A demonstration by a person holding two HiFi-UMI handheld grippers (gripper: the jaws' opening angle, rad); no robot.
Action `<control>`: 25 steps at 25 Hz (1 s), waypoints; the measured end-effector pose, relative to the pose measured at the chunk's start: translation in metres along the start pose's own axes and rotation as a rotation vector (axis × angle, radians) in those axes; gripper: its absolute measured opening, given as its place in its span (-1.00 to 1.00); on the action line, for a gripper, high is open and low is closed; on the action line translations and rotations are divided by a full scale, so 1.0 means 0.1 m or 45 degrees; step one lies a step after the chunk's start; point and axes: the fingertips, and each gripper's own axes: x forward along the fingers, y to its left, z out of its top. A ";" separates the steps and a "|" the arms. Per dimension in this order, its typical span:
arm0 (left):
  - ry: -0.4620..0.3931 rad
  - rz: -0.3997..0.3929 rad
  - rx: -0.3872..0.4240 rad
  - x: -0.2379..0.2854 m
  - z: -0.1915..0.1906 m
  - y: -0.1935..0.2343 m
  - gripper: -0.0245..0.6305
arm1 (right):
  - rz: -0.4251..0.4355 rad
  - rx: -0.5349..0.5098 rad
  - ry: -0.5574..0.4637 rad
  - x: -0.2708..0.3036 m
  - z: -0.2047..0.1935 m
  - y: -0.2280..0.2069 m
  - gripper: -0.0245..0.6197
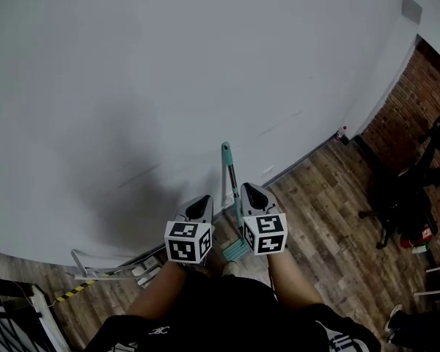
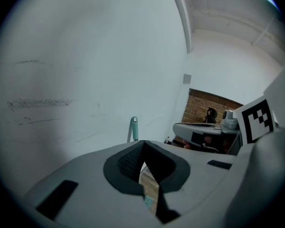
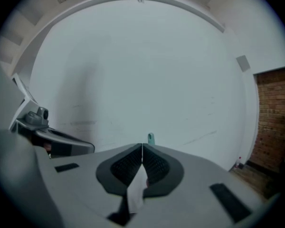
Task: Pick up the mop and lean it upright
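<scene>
1. The mop (image 1: 233, 185) stands upright, its thin shaft rising to a teal grip.
2. The white wall (image 1: 169, 72) is right behind the mop. The grip end looks to rest against it, though contact cannot be made out for sure.
3. The teal mop head (image 1: 236, 250) sits at the foot of the mop on the wooden floor (image 1: 330, 196), close in front of the person's body.
4. The left gripper (image 1: 200, 202) is just left of the mop's shaft, apart from it. Its jaws are closed tip to tip and hold nothing.
5. In the left gripper view, the mop's grip end (image 2: 134, 123) shows above the closed tips. A sliver of floor and teal mop head shows through the gap lower down between the pads.
6. The right gripper (image 1: 252, 191) is just right of the mop's shaft, so close that touching cannot be told. Its jaws are fully closed with nothing between them.
7. In the right gripper view, the mop's grip end (image 3: 150, 138) peeks just over the meeting jaws, with the wall behind it.
8. A small red-capped bottle (image 1: 342, 133) stands well right of the mop, at the wall's base.
9. A dark wheeled stand (image 1: 400, 200) is farther right of the mop, before a brick wall (image 1: 418, 101).
10. A white metal frame (image 1: 106, 270) lies low to the left of the mop.
</scene>
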 end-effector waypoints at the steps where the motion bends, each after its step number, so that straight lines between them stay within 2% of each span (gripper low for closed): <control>1: 0.006 0.006 -0.004 0.02 0.00 0.02 -0.93 | 0.004 -0.009 0.007 0.06 0.00 -0.02 -0.89; 6: 0.043 0.009 -0.016 0.17 -0.02 0.13 -0.93 | 0.019 -0.018 0.029 0.33 -0.03 -0.08 -0.88; 10: 0.038 -0.004 -0.008 0.24 0.08 0.19 -0.93 | 0.010 -0.073 0.065 0.55 -0.06 -0.12 -0.88; 14: 0.037 -0.008 -0.011 0.24 0.12 0.28 -0.93 | 0.026 -0.126 0.123 0.86 -0.12 -0.14 -0.65; 19: 0.035 -0.005 -0.011 0.23 0.14 0.35 -0.93 | 0.010 -0.165 0.184 1.19 -0.20 -0.19 -0.61; 25: 0.038 0.020 -0.013 0.15 0.12 0.44 -0.93 | 0.026 -0.113 0.275 1.51 -0.38 -0.24 -0.51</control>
